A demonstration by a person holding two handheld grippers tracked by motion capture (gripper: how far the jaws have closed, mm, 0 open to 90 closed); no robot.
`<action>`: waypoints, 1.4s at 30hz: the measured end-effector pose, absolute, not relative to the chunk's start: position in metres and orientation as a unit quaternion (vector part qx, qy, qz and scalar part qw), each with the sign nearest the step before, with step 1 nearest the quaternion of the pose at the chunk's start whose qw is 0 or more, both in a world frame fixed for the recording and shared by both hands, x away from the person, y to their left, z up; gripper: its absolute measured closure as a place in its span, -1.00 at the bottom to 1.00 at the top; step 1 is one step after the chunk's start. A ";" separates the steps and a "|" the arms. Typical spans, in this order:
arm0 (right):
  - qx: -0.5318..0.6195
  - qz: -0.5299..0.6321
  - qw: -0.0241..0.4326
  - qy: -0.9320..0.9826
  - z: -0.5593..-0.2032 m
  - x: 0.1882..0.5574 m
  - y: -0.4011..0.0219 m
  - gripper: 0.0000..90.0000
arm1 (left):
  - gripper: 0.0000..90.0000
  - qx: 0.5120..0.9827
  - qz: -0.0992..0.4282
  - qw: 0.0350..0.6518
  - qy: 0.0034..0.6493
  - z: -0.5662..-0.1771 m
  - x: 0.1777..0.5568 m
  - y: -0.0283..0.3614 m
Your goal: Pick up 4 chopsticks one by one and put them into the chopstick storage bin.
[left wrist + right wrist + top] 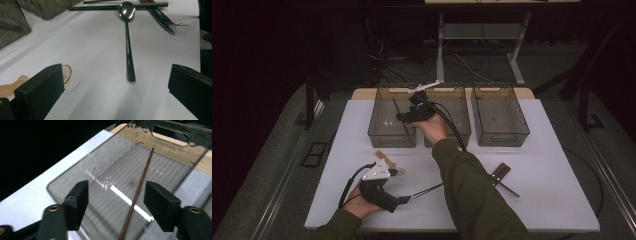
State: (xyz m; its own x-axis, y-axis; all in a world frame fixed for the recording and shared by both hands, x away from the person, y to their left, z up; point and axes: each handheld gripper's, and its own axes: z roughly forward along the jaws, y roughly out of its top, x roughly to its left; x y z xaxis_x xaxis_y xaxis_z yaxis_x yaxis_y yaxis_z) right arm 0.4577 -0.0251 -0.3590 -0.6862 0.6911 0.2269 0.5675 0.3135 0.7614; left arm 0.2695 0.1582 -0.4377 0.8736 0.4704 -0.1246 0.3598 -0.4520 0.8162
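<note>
Right gripper [404,116] hung over the left clear bin [382,131], jaws parted with nothing pressed between them. Brown chopstick [140,190] lay inside that bin on its ribbed floor, apart from the jaws. Left gripper [404,200] rested low over the white worktop [537,150], jaws wide open and empty, facing a dark-handled spoon [128,42] lying flat on the worktop.

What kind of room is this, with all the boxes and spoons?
Probably a lab or workshop set up for sorting cutlery: a white table holds three clear bins, a spoon lies loose, and cables trail on the dark floor behind.
</note>
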 end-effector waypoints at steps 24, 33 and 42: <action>0.345 0.453 0.087 0.817 -0.340 0.409 -0.117 -0.36 | -1.00 0.843 0.062 0.471 0.252 -0.439 0.272 0.161; 0.330 0.448 0.091 0.826 -0.344 0.391 -0.143 -0.36 | -1.00 0.844 0.063 0.474 0.244 -0.440 0.275 0.159; 0.335 0.441 0.095 0.827 -0.360 0.375 -0.173 -0.35 | -1.00 0.843 0.067 0.473 0.247 -0.440 0.274 0.158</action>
State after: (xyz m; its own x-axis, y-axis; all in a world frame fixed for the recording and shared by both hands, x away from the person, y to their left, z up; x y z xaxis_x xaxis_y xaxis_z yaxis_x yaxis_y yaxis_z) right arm 0.3749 -0.1734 -0.3601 -0.7575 0.6380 0.1385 0.4702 0.3859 0.7937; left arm 0.2744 0.1579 -0.4403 0.8691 0.4795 -0.1213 0.3531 -0.4300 0.8309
